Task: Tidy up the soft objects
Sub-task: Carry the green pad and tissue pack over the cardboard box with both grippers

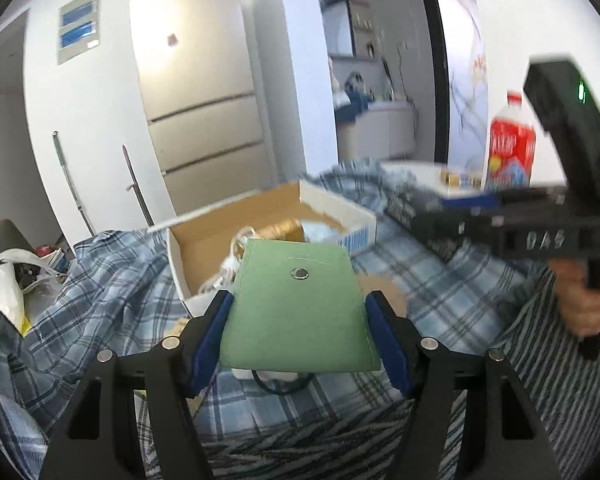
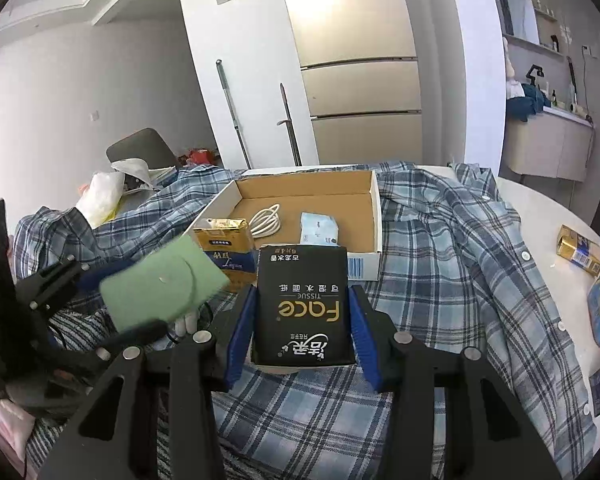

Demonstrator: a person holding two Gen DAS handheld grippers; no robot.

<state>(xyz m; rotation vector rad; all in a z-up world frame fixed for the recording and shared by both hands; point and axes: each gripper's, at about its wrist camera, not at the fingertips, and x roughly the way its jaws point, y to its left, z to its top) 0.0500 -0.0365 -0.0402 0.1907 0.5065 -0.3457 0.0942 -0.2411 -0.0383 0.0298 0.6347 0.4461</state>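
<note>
Two grippers are both carrying loads above the plaid shirt (image 2: 452, 248). Nearest, the left gripper (image 1: 300, 320) is clamping a green pouch (image 1: 296, 300) flat between its blue pads (image 1: 212, 336), snap button facing up; white cord is hanging just beneath the pouch. The right gripper (image 2: 302, 320) is squeezing a black tissue pack (image 2: 302, 304) upright between its pads, label inverted to the camera. Both loads are hovering just short of the near wall of the cardboard box (image 2: 374, 200) (near wall low, far flap standing taller). Inside the box a gold pack (image 2: 224, 236) is sitting at the left, with a coiled white cable (image 2: 266, 220) and a pale blue packet (image 2: 318, 230) on the floor; bare cardboard is showing behind them. In the left view the person's right hand (image 1: 584, 300) is gripping the handle, tool level and blurred. Farther right, a gold carton (image 2: 580, 250) is lying on the white tabletop (image 2: 540, 208).
</note>
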